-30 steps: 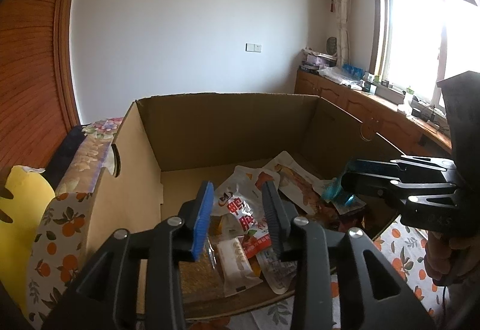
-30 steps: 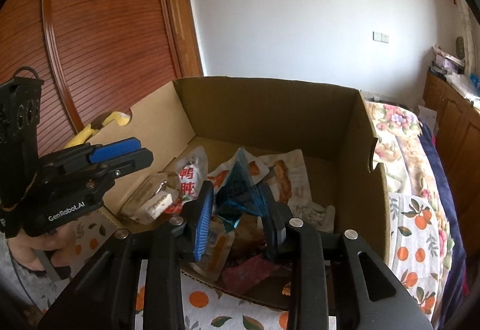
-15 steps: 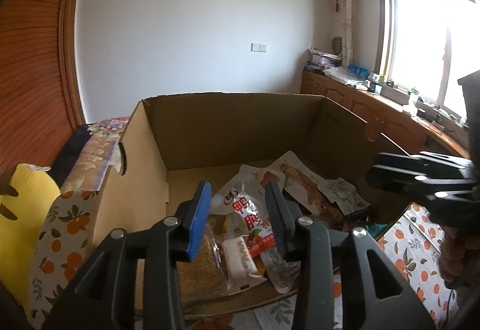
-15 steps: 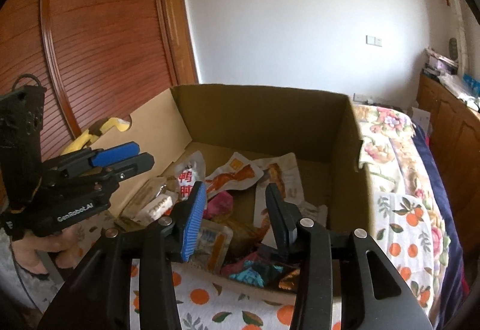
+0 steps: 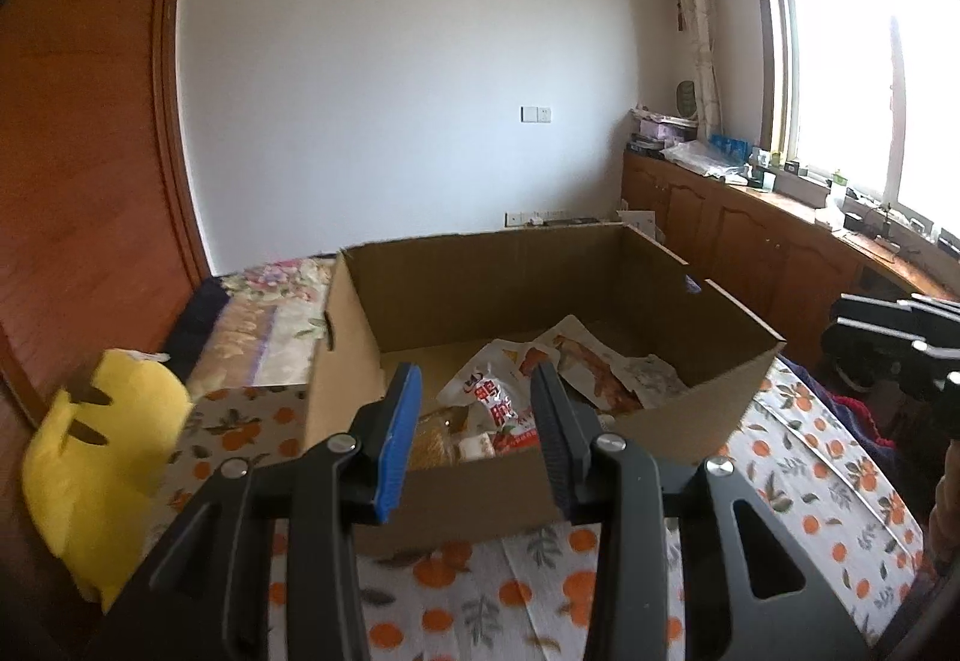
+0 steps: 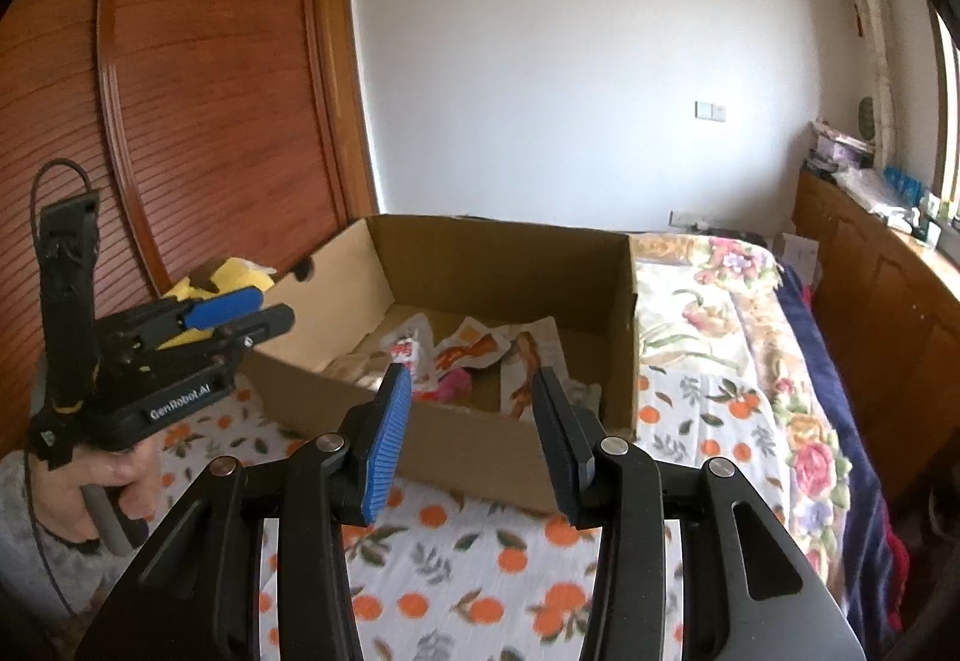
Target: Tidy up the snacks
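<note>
Snacks (image 5: 564, 391) all in the cardboard box (image 5: 522, 487), and we have pulled both tongs back out of it.

A second ago our right tongs (image 6: 472, 445) were clenched on a teal packet over the box; now they are released, holding nothing, and hang near us above the orange-print sheet (image 6: 480, 589) on the bed. Our left tongs (image 5: 474, 439) are also released, holding nothing, and have drawn back to the near side of the box. We judge the drop done and the sorting near its end. The snacks lie as a loose, overlapping heap of flat foil and clear pouches on the box floor, mostly toward its near-left corner, the far part bare cardboard.
</note>
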A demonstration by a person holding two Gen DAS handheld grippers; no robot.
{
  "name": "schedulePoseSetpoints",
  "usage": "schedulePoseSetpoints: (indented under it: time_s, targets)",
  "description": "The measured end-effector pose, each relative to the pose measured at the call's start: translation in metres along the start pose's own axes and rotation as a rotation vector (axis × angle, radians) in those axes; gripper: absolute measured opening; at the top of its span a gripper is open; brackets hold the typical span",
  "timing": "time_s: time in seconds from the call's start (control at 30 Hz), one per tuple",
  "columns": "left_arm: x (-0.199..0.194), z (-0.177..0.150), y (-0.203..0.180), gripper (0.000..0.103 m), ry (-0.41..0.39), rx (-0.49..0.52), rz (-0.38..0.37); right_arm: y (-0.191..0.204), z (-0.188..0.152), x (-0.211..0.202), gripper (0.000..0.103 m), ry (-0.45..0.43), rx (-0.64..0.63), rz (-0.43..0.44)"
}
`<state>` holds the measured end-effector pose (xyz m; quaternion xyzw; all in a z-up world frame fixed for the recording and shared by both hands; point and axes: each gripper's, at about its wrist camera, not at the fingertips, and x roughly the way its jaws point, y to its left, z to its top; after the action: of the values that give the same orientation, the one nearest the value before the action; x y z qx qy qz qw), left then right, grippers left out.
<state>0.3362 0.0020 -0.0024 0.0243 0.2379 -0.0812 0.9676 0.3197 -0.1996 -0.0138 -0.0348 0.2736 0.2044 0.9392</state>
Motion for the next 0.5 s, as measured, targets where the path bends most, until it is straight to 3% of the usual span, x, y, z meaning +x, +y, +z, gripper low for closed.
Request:
schedulePoseSetpoints:
  time_s: [0.5]
  targets:
    - [-0.114, -0.017, -0.022, 0.044, -0.016, 0.018, 0.039, 0.036, -0.039, -0.096, 0.047, -0.021, 0.048, -0.09]
